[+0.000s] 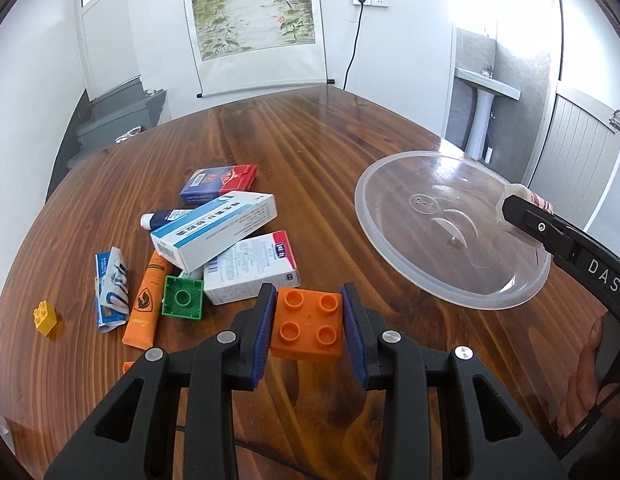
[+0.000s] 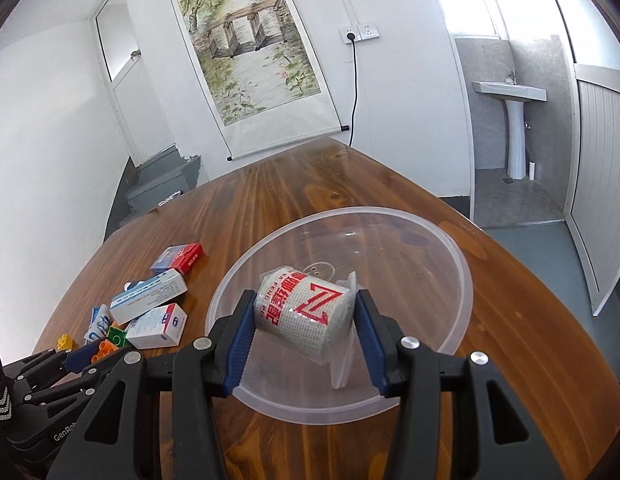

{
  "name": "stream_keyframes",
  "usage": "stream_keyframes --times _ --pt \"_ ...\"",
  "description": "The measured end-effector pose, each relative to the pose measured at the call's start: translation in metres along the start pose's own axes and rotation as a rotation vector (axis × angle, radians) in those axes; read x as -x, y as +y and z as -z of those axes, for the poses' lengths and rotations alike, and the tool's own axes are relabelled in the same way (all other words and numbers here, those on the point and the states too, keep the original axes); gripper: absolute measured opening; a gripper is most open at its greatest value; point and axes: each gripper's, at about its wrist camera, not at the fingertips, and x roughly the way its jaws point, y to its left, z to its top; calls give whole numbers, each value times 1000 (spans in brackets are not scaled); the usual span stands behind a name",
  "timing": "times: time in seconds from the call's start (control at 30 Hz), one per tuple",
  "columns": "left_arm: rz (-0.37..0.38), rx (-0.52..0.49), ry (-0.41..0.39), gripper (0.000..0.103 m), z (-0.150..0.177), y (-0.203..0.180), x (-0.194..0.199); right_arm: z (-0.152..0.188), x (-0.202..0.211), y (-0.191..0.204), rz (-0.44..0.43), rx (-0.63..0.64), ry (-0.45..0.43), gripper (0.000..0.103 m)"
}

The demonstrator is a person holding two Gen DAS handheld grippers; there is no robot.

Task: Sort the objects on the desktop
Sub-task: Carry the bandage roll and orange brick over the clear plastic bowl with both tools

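Far left on the worktop [image 1: 310, 152]: yellow brick [image 1: 45, 317], crumpled blue-white packet [image 1: 111, 288], orange tube [image 1: 145, 300], green brick [image 1: 183, 298], then three stacked boxes, a dark tube and a card box [image 1: 219, 183] behind. Left gripper [image 1: 308, 322] has its fingers clamped on the orange brick [image 1: 307, 326], carried above the wood, just beside the pile. Right of that, the clear bowl [image 2: 462, 264], nothing inside. Right gripper [image 2: 305, 322] fingers grip the wrapped bandage roll [image 2: 303, 312] over the bowl's near half. Risks: the roll's loose plastic wrap could slide between the pads and drop outside the rim; the light bowl could skid if a finger knocks its edge; both grippers heading to the bowl may collide.
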Motion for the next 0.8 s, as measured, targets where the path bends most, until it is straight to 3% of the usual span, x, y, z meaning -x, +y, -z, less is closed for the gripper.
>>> stream_keyframes --times 0.53,0.8 --pt "36 -76 -45 36 -48 -47 -19 -25 -28 -25 76 25 -14 53" --pt "51 -87 -38 36 -57 -59 -32 -25 -32 -33 90 9 -15 53"
